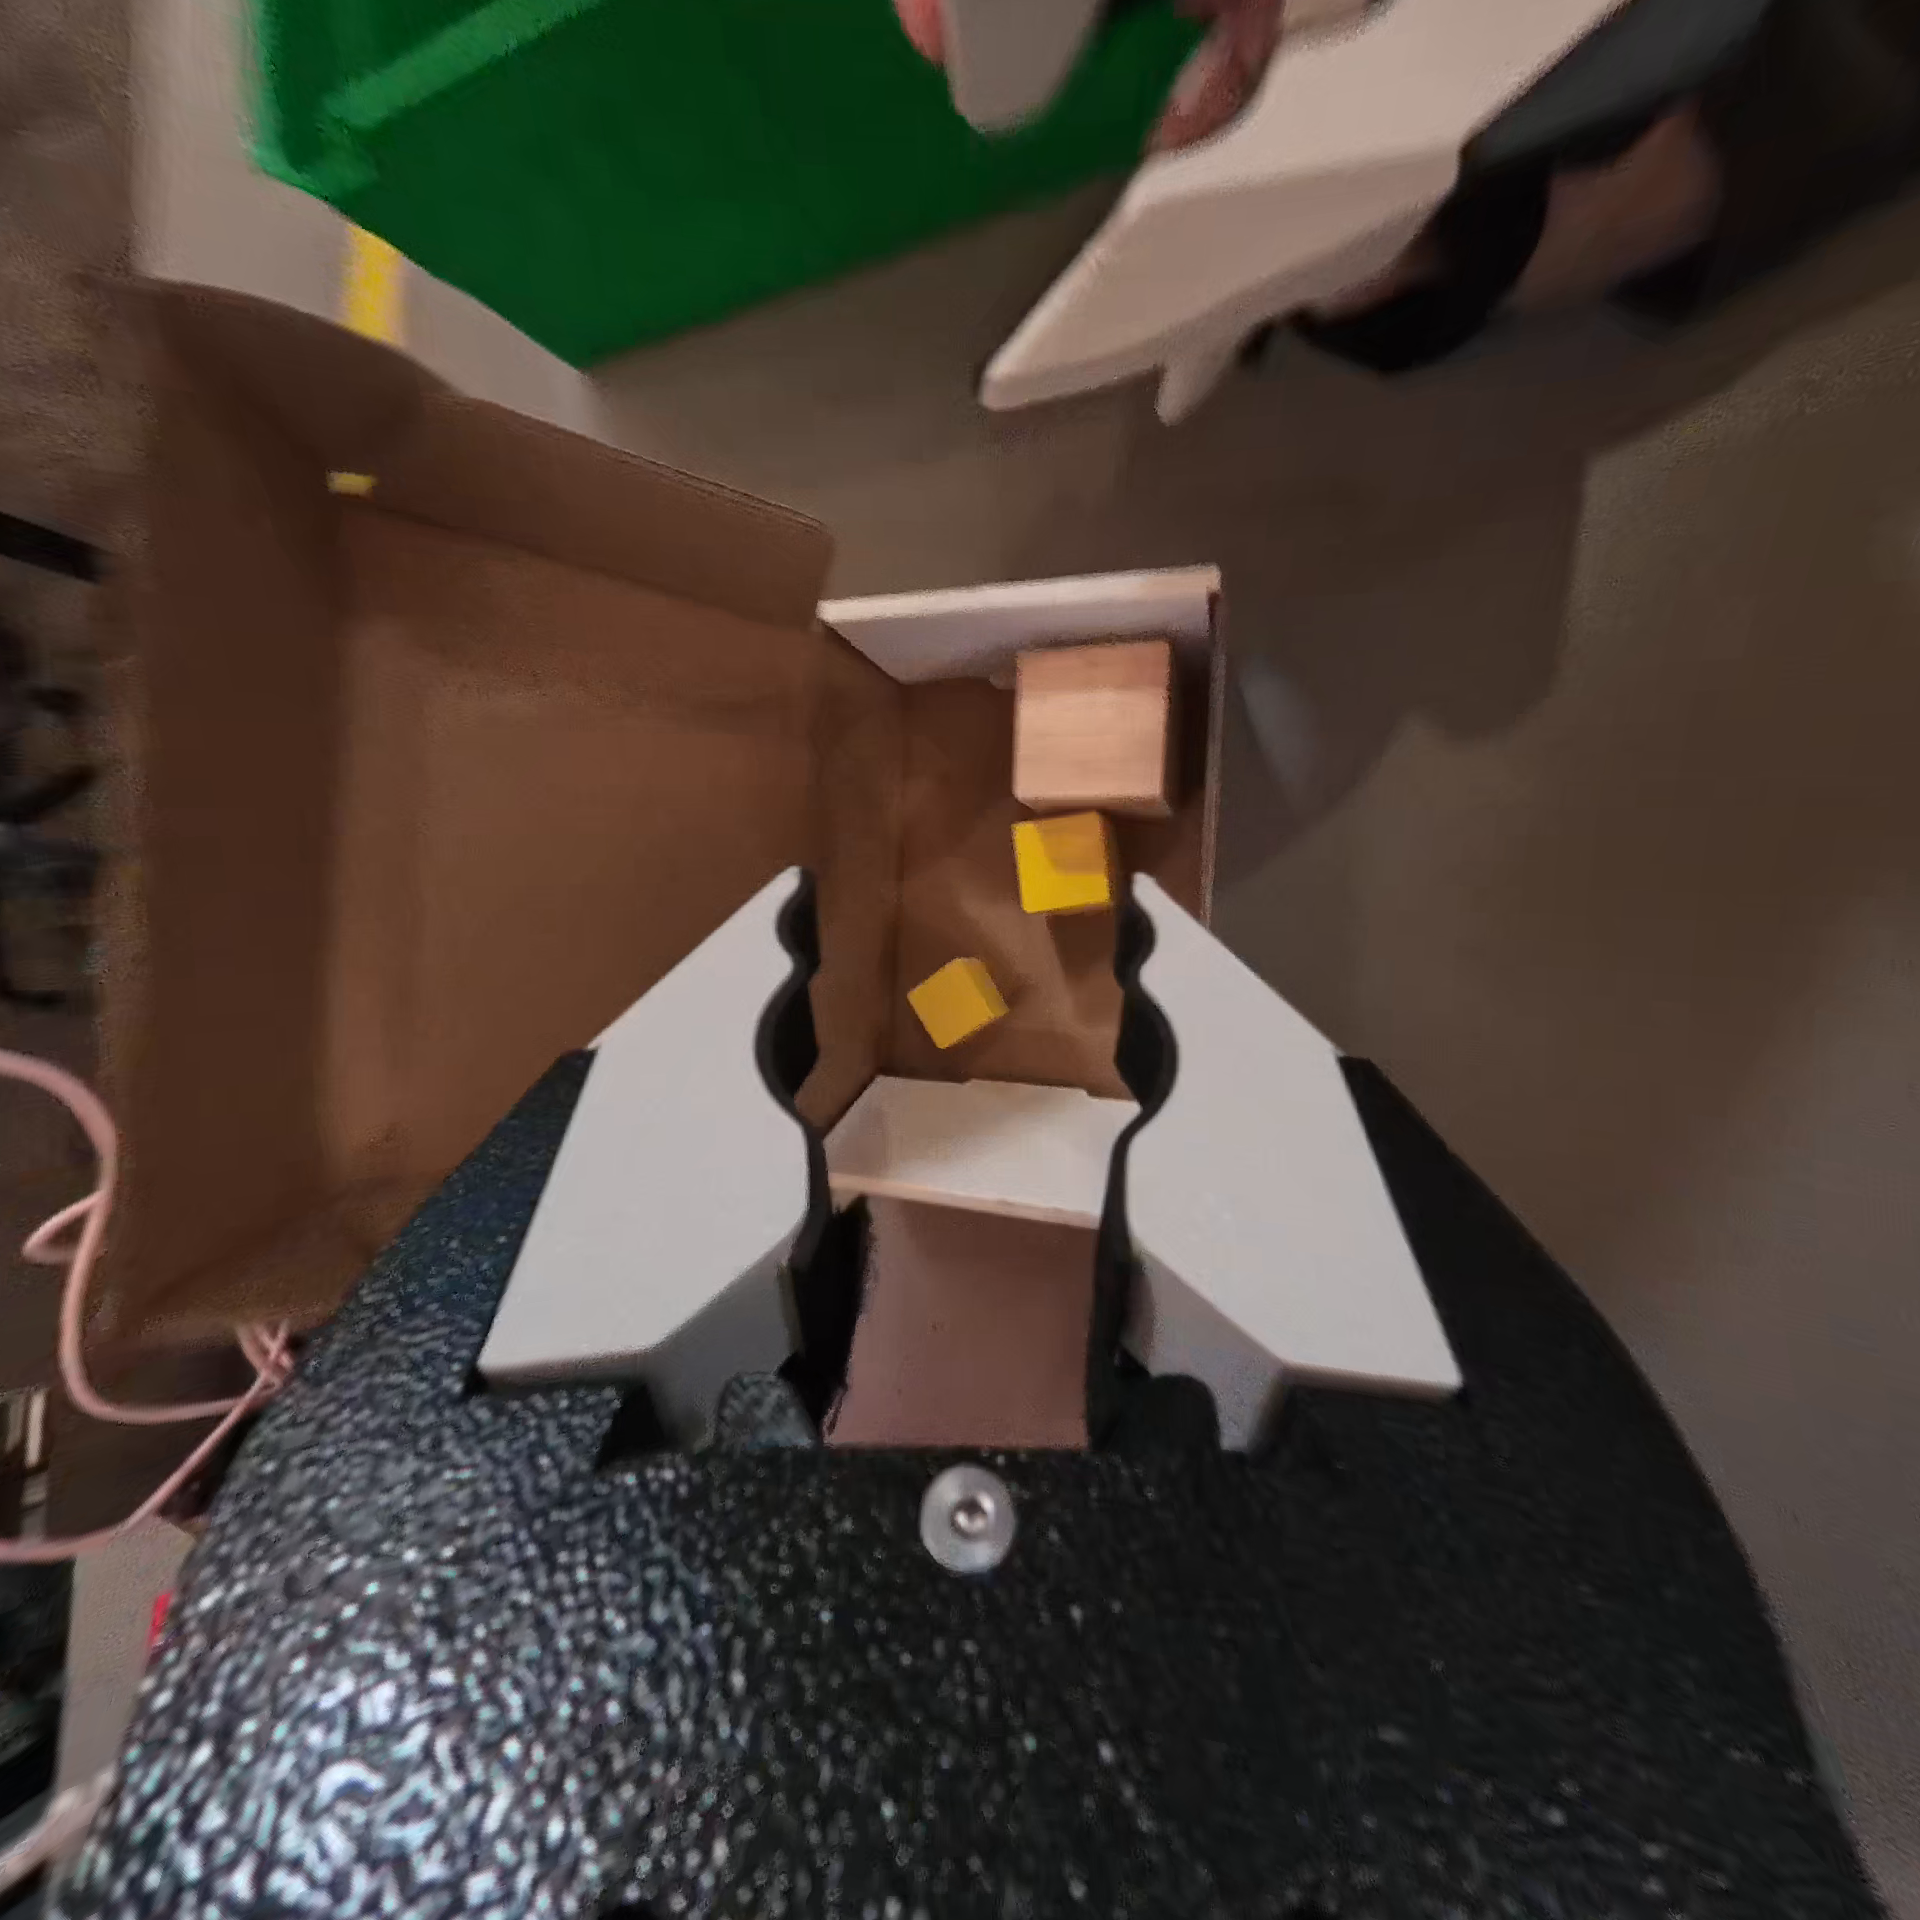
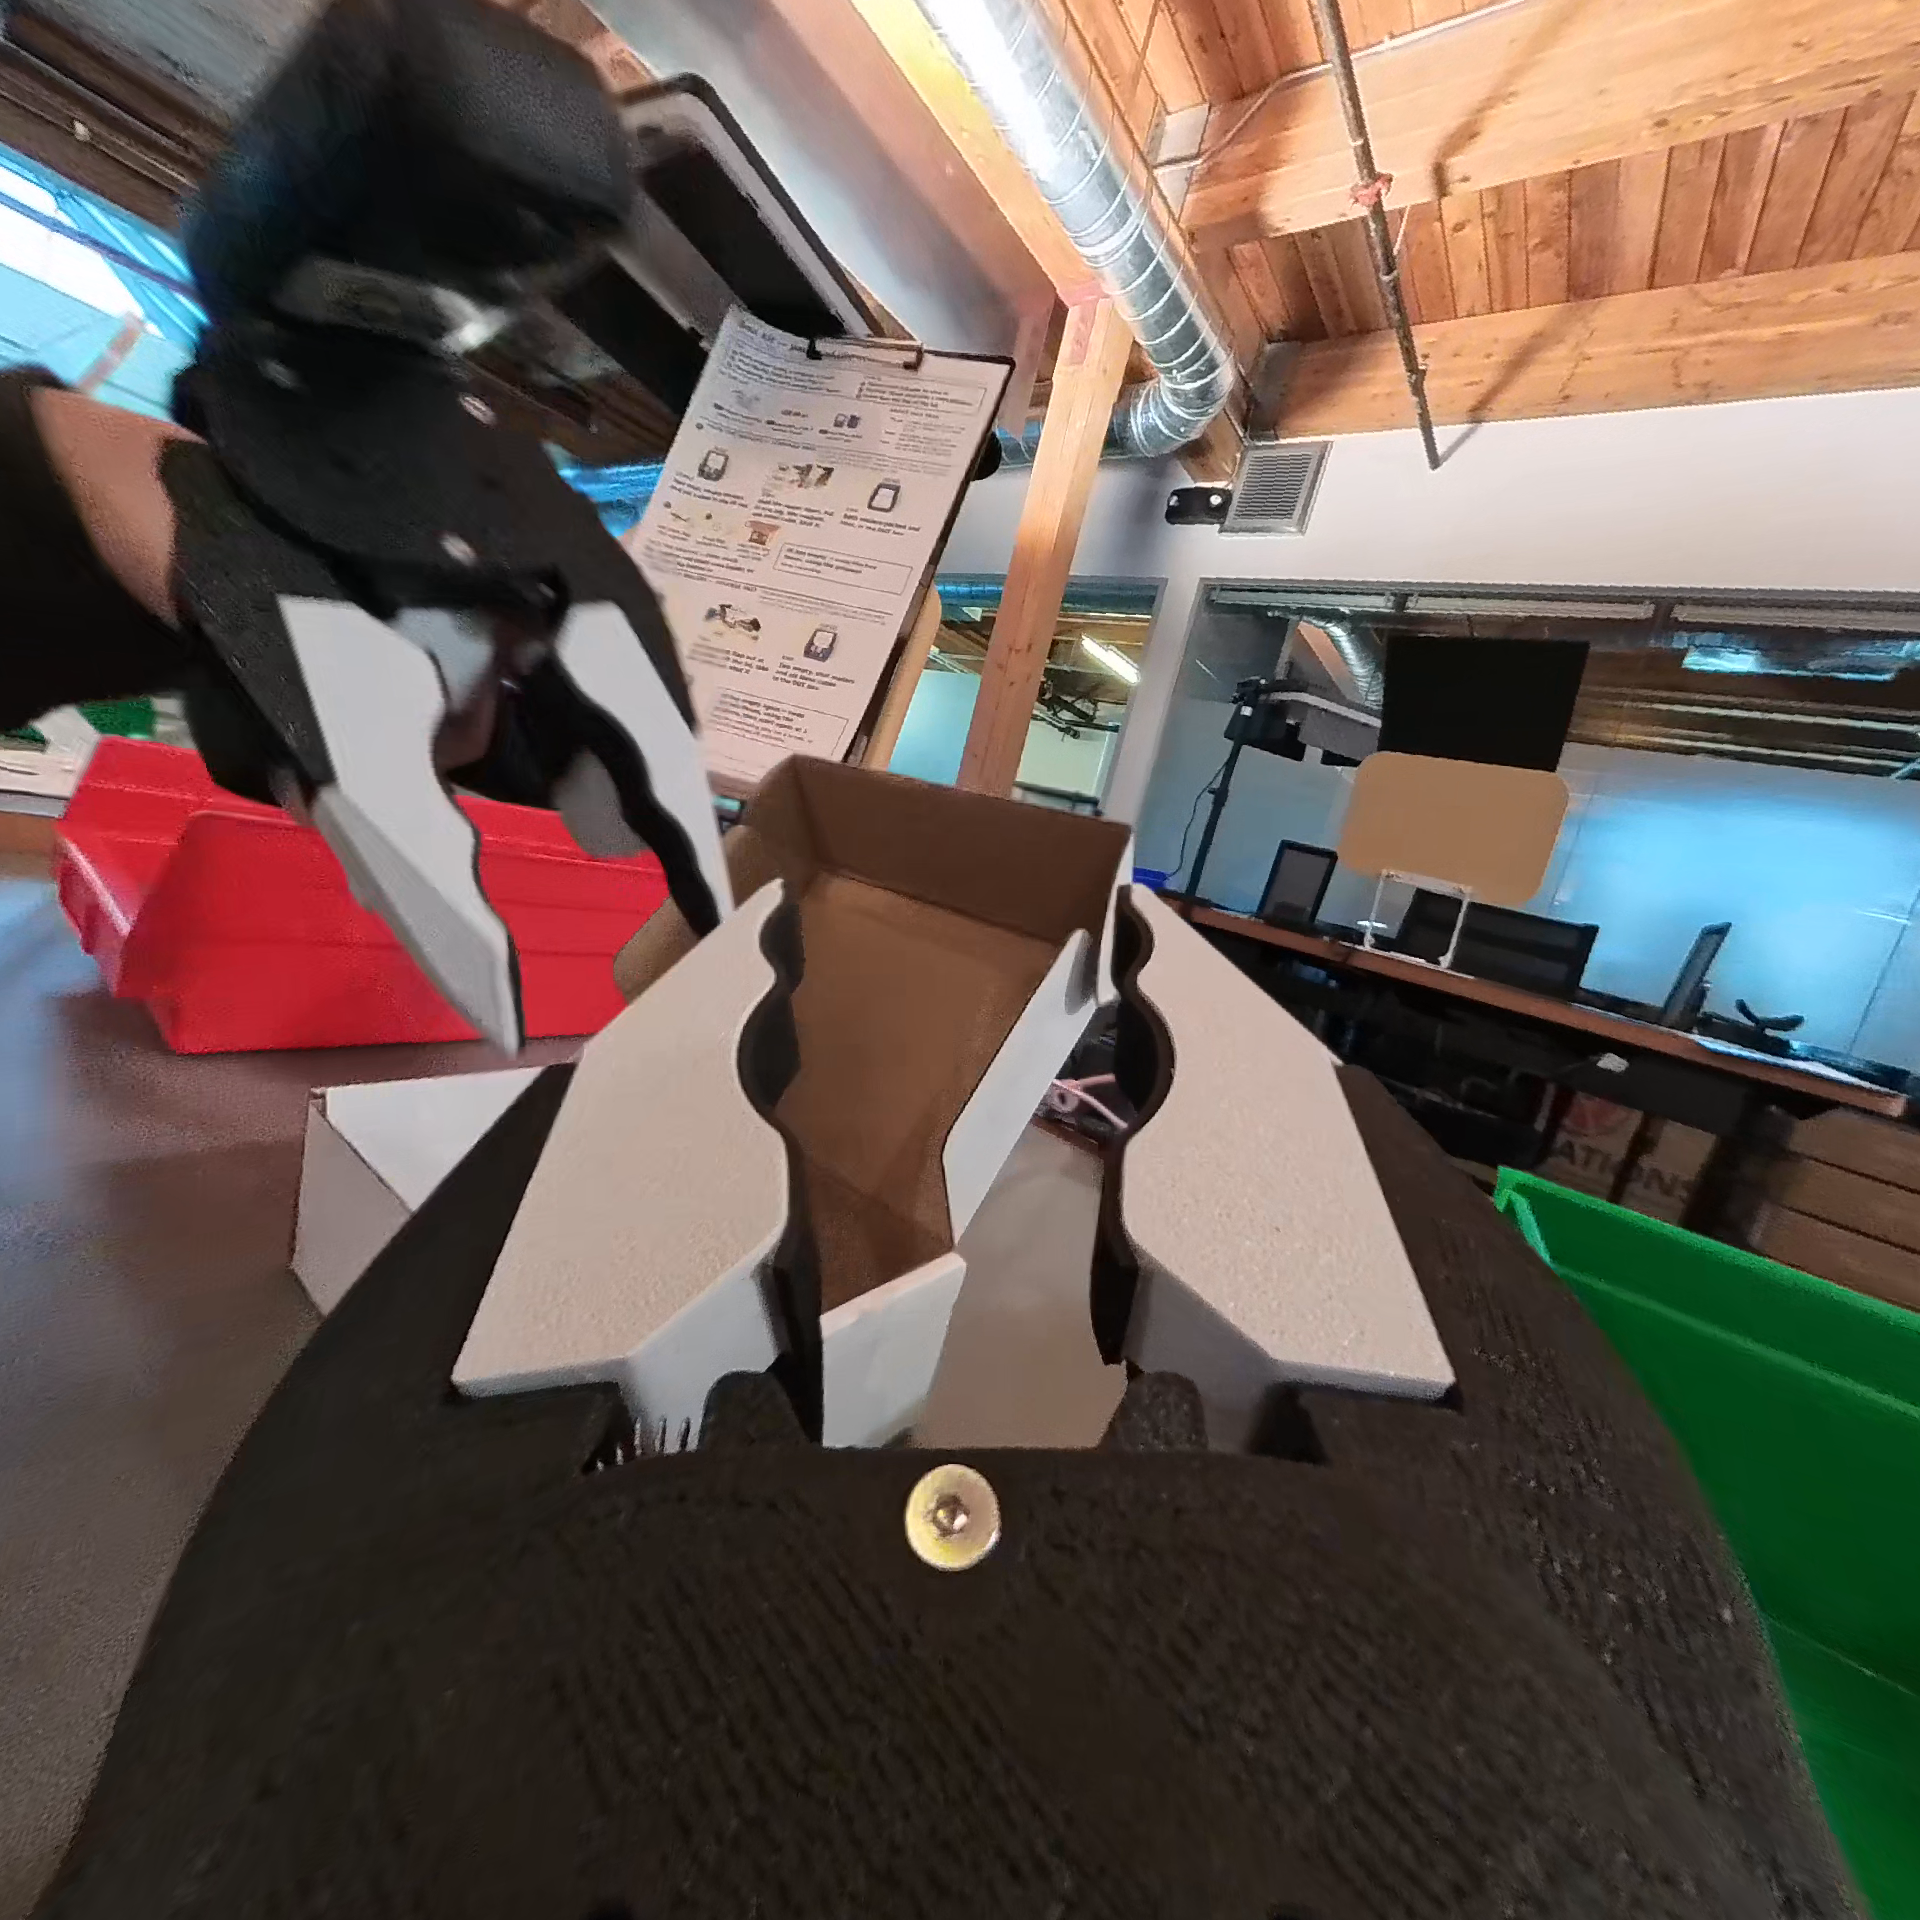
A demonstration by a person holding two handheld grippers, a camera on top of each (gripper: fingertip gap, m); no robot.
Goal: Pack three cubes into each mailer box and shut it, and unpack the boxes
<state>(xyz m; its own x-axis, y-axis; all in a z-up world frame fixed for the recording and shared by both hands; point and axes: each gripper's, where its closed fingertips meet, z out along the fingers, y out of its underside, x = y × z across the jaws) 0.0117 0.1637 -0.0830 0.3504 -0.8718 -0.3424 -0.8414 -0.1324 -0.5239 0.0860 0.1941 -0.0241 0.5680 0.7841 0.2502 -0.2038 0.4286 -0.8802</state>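
Note:
An open mailer box [image 1: 1210,748], white outside and brown inside, lies below my left gripper [image 1: 966,894]. In it are a plain wooden cube [image 1: 1091,727] and two yellow cubes [image 1: 1060,862] [image 1: 956,1003]. Its lid [image 1: 468,831] is folded open to the left. My left gripper is open and empty, its fingers apart above the box's near end. My right gripper [image 2: 951,899] is open, low beside the box and facing the raised lid [image 2: 935,852]. A white side flap [image 2: 1029,1060] lies loose between its fingers. It also shows in the left wrist view [image 1: 992,260], as the left gripper does in the right wrist view [image 2: 613,977].
A green bin [image 1: 675,156] stands beyond the box and also shows at the right in the right wrist view [image 2: 1766,1455]. A red bin [image 2: 312,935] sits on the table behind the left gripper. A clipboard with a printed sheet [image 2: 810,540] stands behind the box. It is some 7 cm from my left tips to the plain wooden cube [image 1: 1091,727].

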